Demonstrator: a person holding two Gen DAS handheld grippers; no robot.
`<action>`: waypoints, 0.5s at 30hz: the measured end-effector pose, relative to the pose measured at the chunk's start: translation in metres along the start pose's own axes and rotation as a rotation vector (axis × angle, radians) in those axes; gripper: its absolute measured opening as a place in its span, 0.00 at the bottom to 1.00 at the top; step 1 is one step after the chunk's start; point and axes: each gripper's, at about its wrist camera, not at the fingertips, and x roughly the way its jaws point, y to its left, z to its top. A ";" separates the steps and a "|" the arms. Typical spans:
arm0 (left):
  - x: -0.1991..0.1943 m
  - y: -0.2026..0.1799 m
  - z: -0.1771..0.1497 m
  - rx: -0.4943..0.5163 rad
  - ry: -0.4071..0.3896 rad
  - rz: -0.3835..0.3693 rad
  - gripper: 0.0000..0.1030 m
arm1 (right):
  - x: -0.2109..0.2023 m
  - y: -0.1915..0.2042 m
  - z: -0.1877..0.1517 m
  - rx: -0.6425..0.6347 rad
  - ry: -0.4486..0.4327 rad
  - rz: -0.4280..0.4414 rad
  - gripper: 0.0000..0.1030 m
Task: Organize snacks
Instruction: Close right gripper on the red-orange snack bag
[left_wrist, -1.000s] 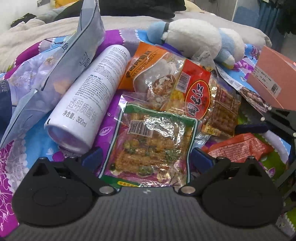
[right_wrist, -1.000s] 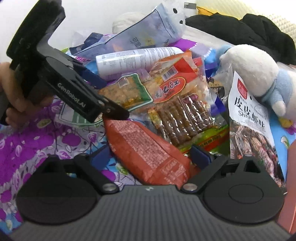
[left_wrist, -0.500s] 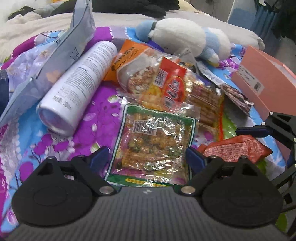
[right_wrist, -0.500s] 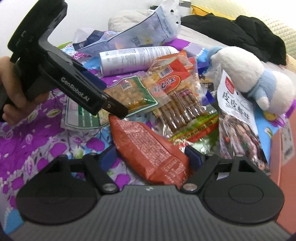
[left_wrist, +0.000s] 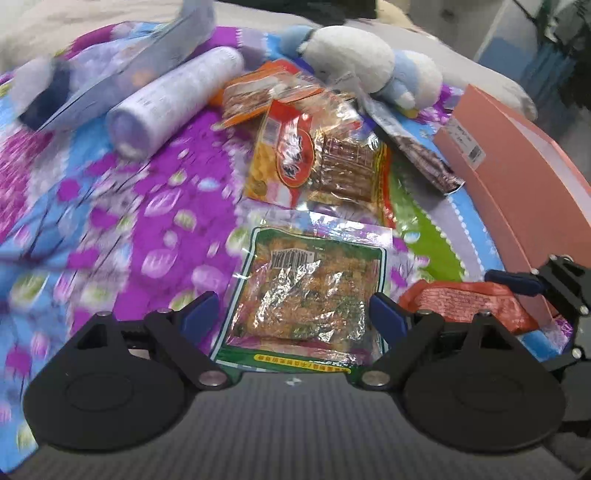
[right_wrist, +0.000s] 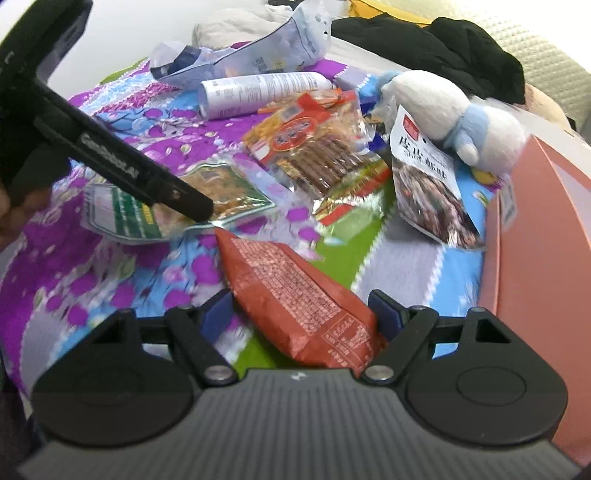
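— So, where do our two snack packs sit now?

— We hold one in each tool. The green-edged packet lies flat between the left gripper fingers, its near end under the tool body. The jaws stand wide, a pad beside each long edge, and whether they truly pinch it we cannot tell. The red packet runs up between the right gripper fingers in the same way, jaws wide and close against its sides.

— What has changed in the last second?

— Both packets have come away from the heap. A second ago the green-edged one lay tight against the white spray can and the other snacks; now bare purple bedspread shows between it and the can. The remaining snack pile sits well up the bed, near the plush toy. The background is smeared, so we judge we are mid-move, drawing back and toward the right.

— And for the task?

— The sorting seems to have started: two packs lifted out, several still in the heap, plus the dark packet leaning by the pink box. The red one already lies just beside that box, so we guess it is the destination. Slippery foil could slide out if the grip is loose.
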 end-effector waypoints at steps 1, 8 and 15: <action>-0.005 -0.001 -0.005 -0.009 -0.003 0.001 0.87 | -0.004 0.002 -0.002 0.003 0.002 0.000 0.80; -0.033 -0.013 -0.035 -0.096 -0.011 0.010 0.83 | -0.023 0.006 -0.015 0.057 0.015 -0.075 0.80; -0.042 -0.025 -0.047 -0.073 0.009 0.000 0.81 | -0.031 0.010 -0.033 0.124 0.053 -0.044 0.80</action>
